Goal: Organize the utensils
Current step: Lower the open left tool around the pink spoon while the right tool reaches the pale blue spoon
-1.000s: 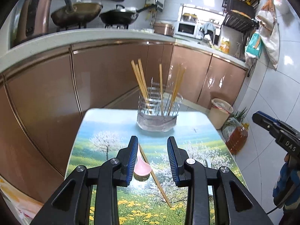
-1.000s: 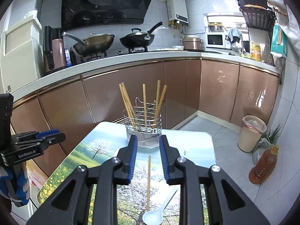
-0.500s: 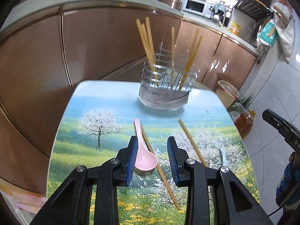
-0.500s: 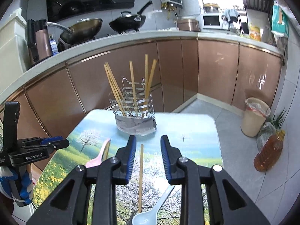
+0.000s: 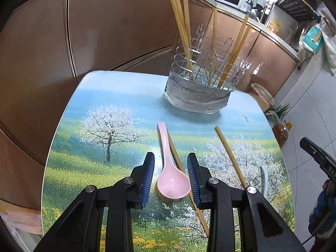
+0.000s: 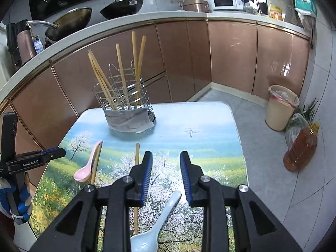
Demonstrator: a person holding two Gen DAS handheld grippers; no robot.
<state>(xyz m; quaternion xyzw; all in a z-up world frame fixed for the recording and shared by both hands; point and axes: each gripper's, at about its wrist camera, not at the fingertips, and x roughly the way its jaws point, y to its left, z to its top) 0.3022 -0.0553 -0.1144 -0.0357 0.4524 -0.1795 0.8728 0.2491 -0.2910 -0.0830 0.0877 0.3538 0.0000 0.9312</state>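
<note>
Ideally the left gripper point(image 5: 170, 174), jaws spread and empty astride the pink spoon point(image 5: 170, 180) lying on the table point(image 5: 69, 142), drops squarely before pinching, while the right gripper point(image 6: 166, 176), likewise parted, hovers over the white spoon point(image 6: 156, 229).

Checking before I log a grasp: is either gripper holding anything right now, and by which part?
Nothing is held. The left gripper is open around the pink spoon lying on the table; the right gripper is open above the white spoon.

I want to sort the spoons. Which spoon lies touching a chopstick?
The pink spoon: its handle lies against a chopstick. The white spoon lies apart.
</note>
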